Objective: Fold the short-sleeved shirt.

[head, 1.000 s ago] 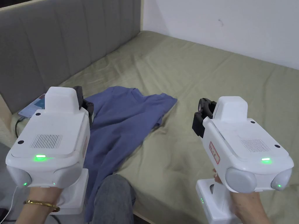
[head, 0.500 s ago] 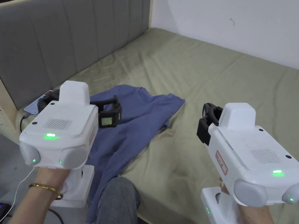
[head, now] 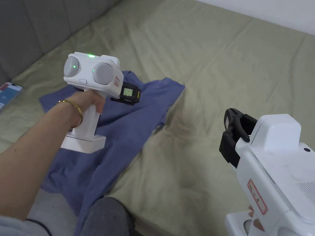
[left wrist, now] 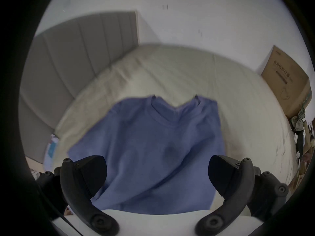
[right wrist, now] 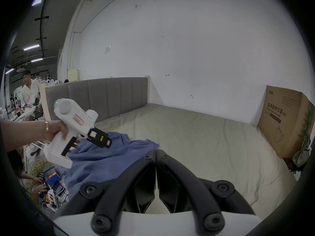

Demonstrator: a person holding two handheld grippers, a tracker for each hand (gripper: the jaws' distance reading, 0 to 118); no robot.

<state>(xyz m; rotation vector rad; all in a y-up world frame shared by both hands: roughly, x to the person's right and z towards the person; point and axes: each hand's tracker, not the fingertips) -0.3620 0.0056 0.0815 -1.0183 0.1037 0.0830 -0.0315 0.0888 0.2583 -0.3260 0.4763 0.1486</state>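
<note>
Our left gripper [left wrist: 157, 175], jaws apart, hangs over the shirt [head: 129, 123] near the bed's [head: 215, 61] left edge; our right gripper [right wrist: 155, 163], jaws together, waits farther away.

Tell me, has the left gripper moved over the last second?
Yes. The left gripper has gone forward, out over the blue shirt, toward its collar end.

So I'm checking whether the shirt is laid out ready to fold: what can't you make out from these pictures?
- Head view: shirt middle and left sleeve hidden behind the left hand-held gripper and forearm; hem covered by a knee.
- Left gripper view: shirt blurred; lower part cut off by the gripper body.
- Right gripper view: shirt's near side hidden by the right hand-held gripper.
</note>
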